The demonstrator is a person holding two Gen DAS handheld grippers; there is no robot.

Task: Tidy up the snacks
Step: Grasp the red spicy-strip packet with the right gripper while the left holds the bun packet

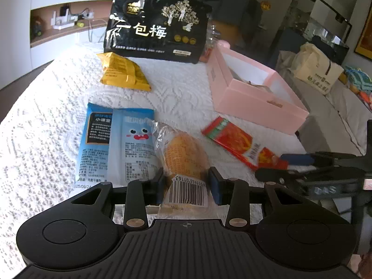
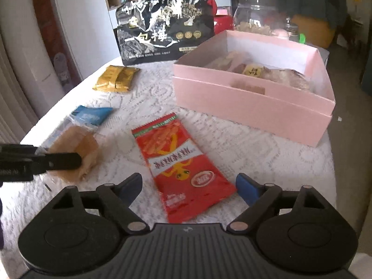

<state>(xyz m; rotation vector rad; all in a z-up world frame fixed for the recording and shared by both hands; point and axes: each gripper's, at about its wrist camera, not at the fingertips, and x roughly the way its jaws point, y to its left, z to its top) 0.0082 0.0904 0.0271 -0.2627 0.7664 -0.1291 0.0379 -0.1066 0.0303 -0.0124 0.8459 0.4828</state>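
My left gripper (image 1: 187, 183) has its pads on both sides of a clear-wrapped yellow bread (image 1: 183, 155) with a barcode label; it also shows in the right wrist view (image 2: 74, 148). My right gripper (image 2: 189, 186) is open with its fingers either side of the near end of a red snack packet (image 2: 179, 162), which lies flat; it also shows in the left wrist view (image 1: 237, 139). The open pink box (image 2: 251, 102) holds several snacks. A blue packet (image 1: 116, 144), a yellow packet (image 1: 123, 72) and a big black bag (image 1: 158, 25) sit on the white cloth.
The table's right edge drops off just past the pink box (image 1: 255, 97). A glass jar (image 2: 255, 16) stands behind the box. A beige tote bag (image 1: 316, 74) sits on furniture to the right. Shelving (image 1: 65, 23) is behind the table.
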